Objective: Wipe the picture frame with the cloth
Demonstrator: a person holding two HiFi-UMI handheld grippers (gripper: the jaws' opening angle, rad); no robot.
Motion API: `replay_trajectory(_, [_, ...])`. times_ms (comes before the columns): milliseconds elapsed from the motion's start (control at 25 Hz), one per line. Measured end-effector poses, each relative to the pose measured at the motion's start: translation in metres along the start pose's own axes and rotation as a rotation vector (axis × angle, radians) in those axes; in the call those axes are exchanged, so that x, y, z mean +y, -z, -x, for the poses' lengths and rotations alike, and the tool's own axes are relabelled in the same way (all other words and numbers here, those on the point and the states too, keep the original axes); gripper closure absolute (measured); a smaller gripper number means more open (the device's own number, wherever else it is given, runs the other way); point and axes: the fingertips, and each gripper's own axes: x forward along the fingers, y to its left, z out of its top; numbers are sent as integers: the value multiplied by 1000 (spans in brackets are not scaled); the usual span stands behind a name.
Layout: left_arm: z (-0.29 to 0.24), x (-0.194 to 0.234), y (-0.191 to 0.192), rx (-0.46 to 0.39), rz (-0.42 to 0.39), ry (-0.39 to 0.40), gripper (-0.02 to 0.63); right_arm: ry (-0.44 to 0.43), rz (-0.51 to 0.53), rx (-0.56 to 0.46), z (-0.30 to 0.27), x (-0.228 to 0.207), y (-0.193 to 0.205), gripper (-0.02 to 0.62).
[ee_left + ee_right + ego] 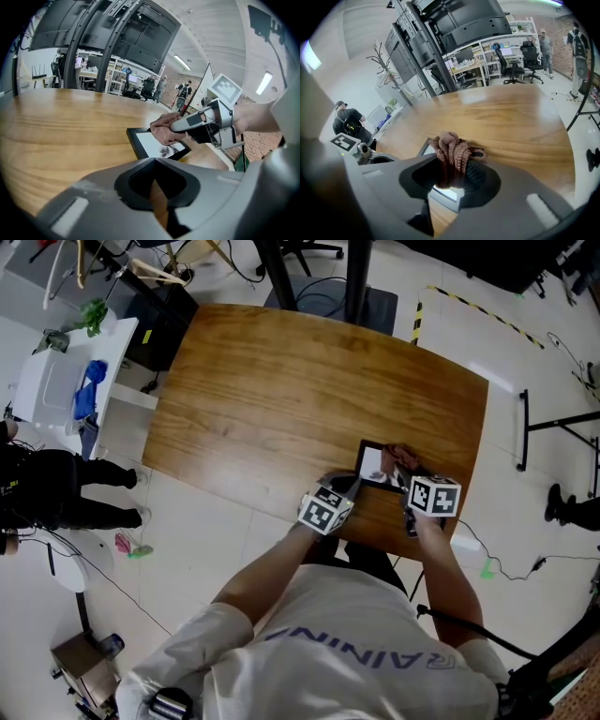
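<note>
A black picture frame [373,463] lies flat near the front right edge of the wooden table [281,399]. A brown knitted cloth [403,458] rests on the frame's right part, and my right gripper [405,474] is shut on it. In the right gripper view the bunched cloth [452,150] sticks up from the jaws, with the frame [440,192] just beneath. My left gripper [349,486] sits at the frame's near left corner, its jaws close together with only a thin slit of wood showing. From the left gripper view, the cloth [164,129] presses on the frame [157,146].
A white side table [42,390] with a blue item stands left of the wooden table. A person in black [56,488] sits on the floor at the left. Cables and a black stand [553,427] lie on the floor to the right.
</note>
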Motion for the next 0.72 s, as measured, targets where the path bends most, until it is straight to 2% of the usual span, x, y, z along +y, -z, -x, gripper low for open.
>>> replay_trajectory(280, [2,0,-2,5,14,6,600,36,-25,-20,27,-30,3,476])
replay_trajectory(480, [2,1,-3,3,17,6,600,47,-28,-38,33,-33,0,476])
replay_trajectory(600, [1,-1,-3,2,16,8,600,9,-28,-84,39,-14,-12,476])
replay_trajectory(720, [2,-1,-3,4,16,8,600,-77,-42,-145,42,24,-30,476])
